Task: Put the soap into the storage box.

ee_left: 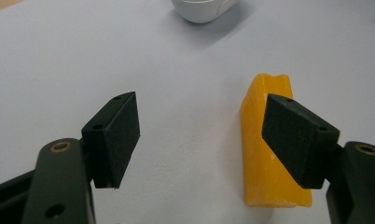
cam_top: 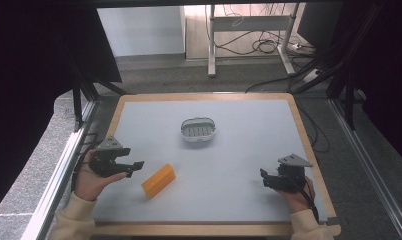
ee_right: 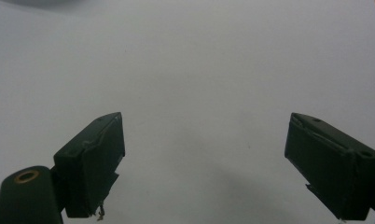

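An orange soap-like bar (cam_top: 158,180) lies flat on the pale grey mat, front left of centre. My left gripper (cam_top: 135,169) hovers just left of it, open, jaws pointing toward the bar. In the left gripper view the bar (ee_left: 258,158) lies on the mat partly behind the right-hand jaw; the gap of the left gripper (ee_left: 202,135) holds nothing. A white oval soap dish (cam_top: 199,130) with a slotted insert stands at mid-table, and its rim (ee_left: 202,9) shows at the top of that view. My right gripper (cam_top: 264,176) rests low at the front right, open (ee_right: 204,158) over bare mat.
The mat (cam_top: 239,150) lies on a wooden board (cam_top: 309,150) with a raised rim. Metal rails run along both sides of the table. Cables and a desk frame (cam_top: 249,30) stand on the floor beyond the far edge.
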The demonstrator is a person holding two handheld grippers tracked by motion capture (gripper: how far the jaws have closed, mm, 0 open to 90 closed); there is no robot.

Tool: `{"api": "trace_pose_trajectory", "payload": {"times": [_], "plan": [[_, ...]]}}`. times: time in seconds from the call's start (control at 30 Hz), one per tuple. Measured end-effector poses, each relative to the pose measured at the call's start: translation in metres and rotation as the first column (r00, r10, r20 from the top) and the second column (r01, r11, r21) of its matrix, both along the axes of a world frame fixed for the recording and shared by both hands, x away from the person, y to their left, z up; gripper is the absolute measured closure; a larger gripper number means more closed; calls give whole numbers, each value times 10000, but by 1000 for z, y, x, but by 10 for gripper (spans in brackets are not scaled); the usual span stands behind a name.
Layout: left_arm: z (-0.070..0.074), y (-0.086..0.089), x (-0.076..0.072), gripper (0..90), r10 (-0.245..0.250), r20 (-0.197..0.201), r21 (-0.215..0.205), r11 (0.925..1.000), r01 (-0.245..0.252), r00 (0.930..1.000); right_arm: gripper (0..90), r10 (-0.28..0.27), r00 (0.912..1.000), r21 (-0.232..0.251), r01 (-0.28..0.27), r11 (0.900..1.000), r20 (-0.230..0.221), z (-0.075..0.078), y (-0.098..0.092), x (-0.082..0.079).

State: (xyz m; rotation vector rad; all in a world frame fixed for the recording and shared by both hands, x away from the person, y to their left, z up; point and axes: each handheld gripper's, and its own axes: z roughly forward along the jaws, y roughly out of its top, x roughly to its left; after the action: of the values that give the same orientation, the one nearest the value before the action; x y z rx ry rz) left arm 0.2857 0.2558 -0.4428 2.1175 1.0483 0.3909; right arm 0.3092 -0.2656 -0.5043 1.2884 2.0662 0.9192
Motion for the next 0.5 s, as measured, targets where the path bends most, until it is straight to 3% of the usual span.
{"api": "trace_pose_trajectory", "payload": {"times": [0.5], "plan": [[6,-12,-4,271,-508,-44,125,9986,508,9987,123,-77,9999,-25,78,10000,82,1,-1,0]]}}
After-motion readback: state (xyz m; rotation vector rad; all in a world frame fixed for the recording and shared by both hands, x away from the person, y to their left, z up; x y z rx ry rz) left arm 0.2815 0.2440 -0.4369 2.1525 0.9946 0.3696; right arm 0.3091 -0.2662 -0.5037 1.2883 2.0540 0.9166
